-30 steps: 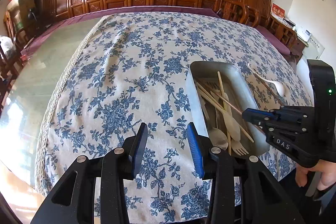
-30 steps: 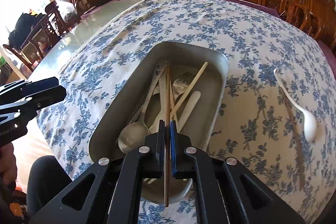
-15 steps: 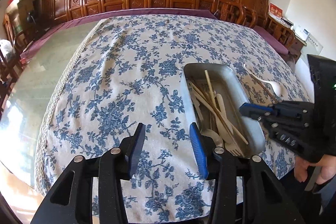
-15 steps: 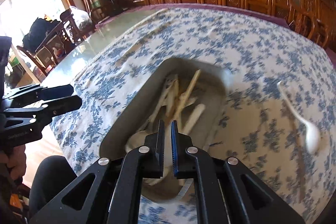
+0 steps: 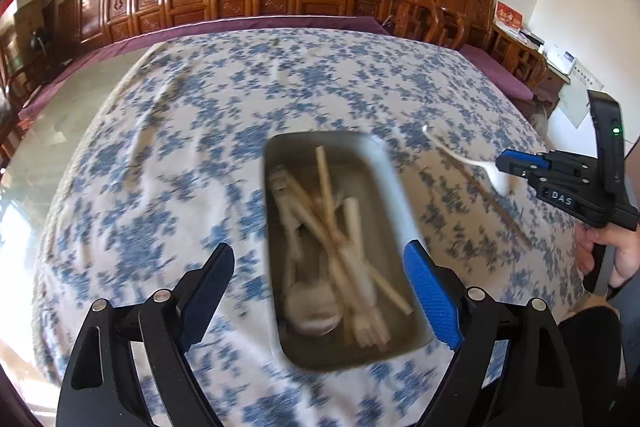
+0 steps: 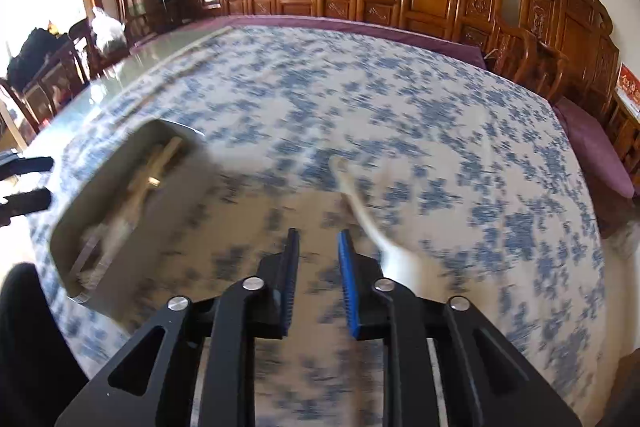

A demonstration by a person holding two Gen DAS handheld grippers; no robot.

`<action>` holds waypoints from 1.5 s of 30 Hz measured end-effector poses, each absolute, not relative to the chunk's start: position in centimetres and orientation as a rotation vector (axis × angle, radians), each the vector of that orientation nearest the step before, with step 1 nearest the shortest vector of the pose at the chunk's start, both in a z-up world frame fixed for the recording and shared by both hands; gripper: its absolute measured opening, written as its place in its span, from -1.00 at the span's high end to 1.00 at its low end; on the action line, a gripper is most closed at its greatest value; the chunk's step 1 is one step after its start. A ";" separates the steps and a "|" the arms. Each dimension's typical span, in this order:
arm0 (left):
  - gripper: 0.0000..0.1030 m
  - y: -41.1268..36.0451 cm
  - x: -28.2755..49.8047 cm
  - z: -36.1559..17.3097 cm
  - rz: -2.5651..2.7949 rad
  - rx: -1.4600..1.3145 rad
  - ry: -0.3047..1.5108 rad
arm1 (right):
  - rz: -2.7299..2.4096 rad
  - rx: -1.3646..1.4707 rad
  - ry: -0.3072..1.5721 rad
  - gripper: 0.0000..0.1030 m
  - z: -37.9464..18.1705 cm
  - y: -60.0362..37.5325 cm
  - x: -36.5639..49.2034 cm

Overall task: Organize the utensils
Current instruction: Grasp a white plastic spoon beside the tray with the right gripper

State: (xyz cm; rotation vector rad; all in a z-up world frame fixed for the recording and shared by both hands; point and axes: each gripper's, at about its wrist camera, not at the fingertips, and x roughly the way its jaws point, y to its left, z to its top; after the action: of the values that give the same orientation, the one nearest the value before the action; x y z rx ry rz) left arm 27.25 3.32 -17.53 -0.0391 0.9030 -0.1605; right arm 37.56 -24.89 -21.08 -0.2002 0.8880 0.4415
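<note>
Blue-flowered cloth (image 5: pixel 168 155) lies bare across the whole left and far side of the table — plenty of room there for you. Your left gripper (image 5: pixel 320 291) has just opened wide, its jaws apart around nothing, and now hangs over the metal tray (image 5: pixel 384 163), which sat off to its right a second ago. Chopsticks and spoons in the tray mostly run lengthwise, near to far. Right of the tray a white spoon (image 6: pixel 360 203) lies on the cloth, handle pointing away from you. Your right gripper (image 6: pixel 318 279) has left the tray for the spoon — jaws just parted, empty.
</note>
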 end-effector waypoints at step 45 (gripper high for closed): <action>-0.68 -9.3 26.1 -17.4 -0.309 0.022 0.916 | 0.373 -0.218 1.105 0.93 -23.3 -34.0 34.9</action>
State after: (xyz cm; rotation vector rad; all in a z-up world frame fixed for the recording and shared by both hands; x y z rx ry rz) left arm 26.09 -9.28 -17.43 0.0220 0.9155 -0.3094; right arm 34.86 -34.04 -23.32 -0.2176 1.1050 0.3725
